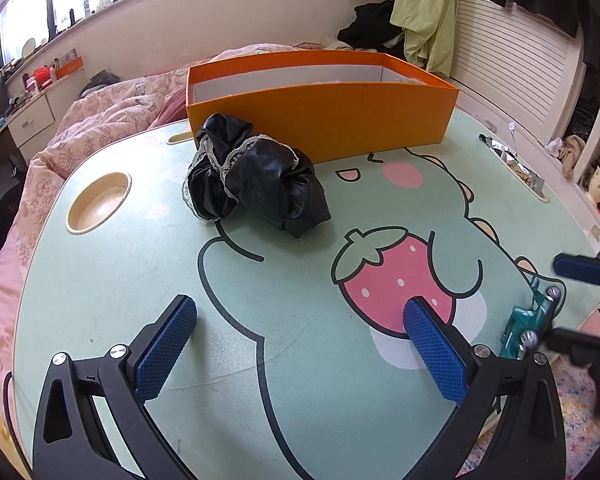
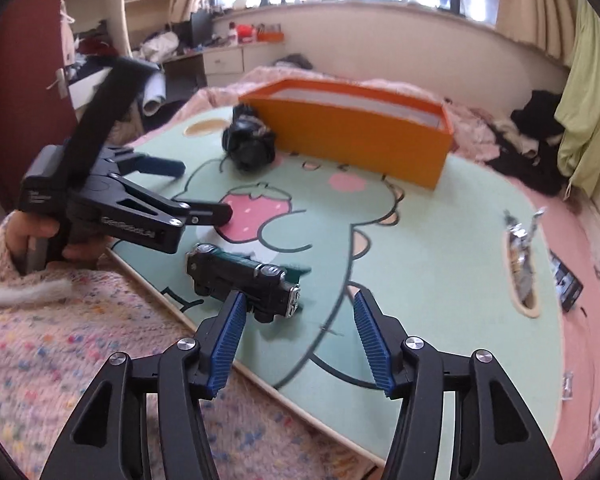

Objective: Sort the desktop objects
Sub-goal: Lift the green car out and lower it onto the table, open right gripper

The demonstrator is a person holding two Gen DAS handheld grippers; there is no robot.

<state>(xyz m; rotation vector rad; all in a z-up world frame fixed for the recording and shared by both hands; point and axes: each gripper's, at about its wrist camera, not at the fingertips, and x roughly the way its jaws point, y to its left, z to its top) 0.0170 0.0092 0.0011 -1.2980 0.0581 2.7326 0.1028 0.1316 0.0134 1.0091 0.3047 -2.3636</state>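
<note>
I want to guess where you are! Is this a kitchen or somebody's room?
Most likely a bedroom. A small cartoon lap table stands over a bed with a pink floral quilt, clothes hang by the window, and a desk with drawers stands against the far wall.

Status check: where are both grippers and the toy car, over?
Left gripper open, empty, over the strawberry print. Right gripper open, toy car lying just ahead, not gripped. Black bundle sits before the orange box.

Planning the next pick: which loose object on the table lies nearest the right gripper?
The toy car, lying at the table's near edge just ahead of the right gripper; the black bundle sits far back beside the orange box.
</note>
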